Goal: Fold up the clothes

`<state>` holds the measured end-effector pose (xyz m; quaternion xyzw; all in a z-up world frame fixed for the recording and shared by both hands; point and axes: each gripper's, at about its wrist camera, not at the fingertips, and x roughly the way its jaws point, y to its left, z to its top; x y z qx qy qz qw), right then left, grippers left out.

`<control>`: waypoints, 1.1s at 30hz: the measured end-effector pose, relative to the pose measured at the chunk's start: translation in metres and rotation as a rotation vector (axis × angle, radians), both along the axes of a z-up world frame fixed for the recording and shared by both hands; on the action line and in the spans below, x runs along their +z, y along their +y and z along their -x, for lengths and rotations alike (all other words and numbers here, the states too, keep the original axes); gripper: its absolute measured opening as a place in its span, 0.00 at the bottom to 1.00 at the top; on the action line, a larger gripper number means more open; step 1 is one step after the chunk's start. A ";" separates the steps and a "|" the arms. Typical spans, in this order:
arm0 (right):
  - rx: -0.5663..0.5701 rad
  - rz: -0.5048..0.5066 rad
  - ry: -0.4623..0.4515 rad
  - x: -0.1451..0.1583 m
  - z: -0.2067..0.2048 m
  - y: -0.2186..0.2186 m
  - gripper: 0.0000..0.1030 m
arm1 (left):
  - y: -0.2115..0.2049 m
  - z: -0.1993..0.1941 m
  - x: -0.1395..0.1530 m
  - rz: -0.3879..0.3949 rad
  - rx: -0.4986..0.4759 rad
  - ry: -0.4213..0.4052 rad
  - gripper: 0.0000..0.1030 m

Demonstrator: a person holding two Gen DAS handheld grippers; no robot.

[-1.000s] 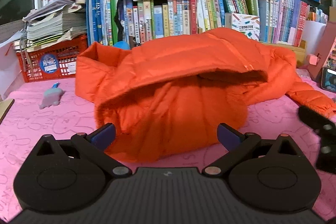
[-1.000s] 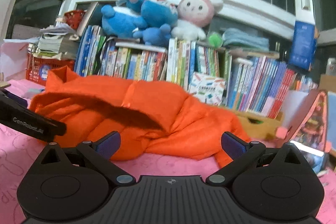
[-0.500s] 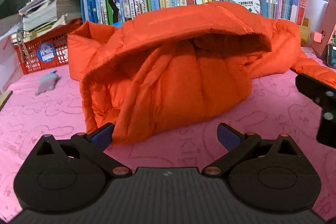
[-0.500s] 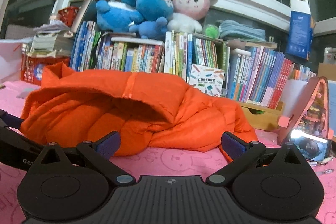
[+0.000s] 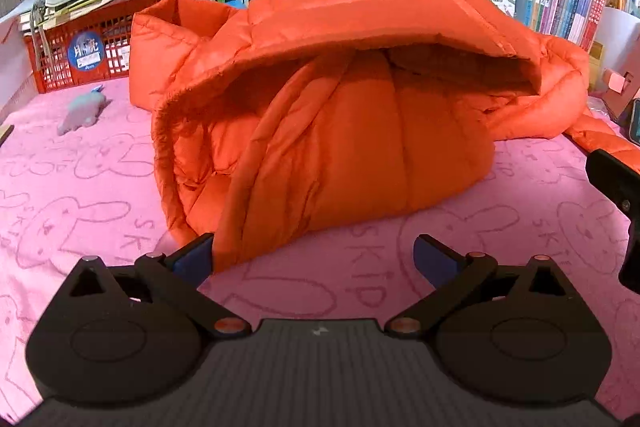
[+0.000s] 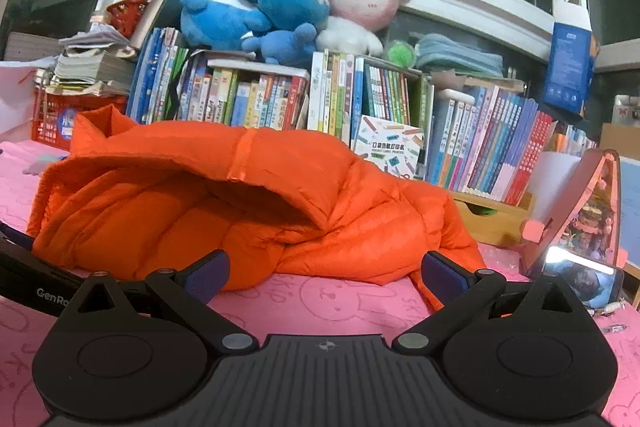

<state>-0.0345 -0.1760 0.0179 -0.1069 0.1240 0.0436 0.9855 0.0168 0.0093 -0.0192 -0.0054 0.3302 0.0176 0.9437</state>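
An orange puffer jacket (image 5: 344, 115) lies heaped on the pink rabbit-print cloth (image 5: 88, 195), its upper layer arching over the lower part like a hood. My left gripper (image 5: 316, 259) is open just in front of the jacket's near hem, holding nothing. In the right wrist view the same jacket (image 6: 248, 211) spreads across the middle, a sleeve trailing to the right. My right gripper (image 6: 324, 273) is open and empty, close to the jacket's front edge. The left gripper's black body (image 6: 36, 287) shows at that view's left edge.
Rows of books (image 6: 360, 115) and plush toys (image 6: 288, 3) fill the back. A red crate (image 5: 80, 51) with stacked papers stands at back left. A small grey toy (image 5: 82, 109) lies on the cloth. A pink stand with a phone (image 6: 580, 267) sits at the right.
Both grippers have drawn back and tilted; the left view now looks lower onto the cloth, with bare pink cloth between its fingers. The jacket lies as before.
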 end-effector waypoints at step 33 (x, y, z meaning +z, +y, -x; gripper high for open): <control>-0.022 -0.008 0.005 -0.003 -0.002 -0.001 1.00 | 0.004 0.000 -0.001 -0.008 -0.003 0.016 1.00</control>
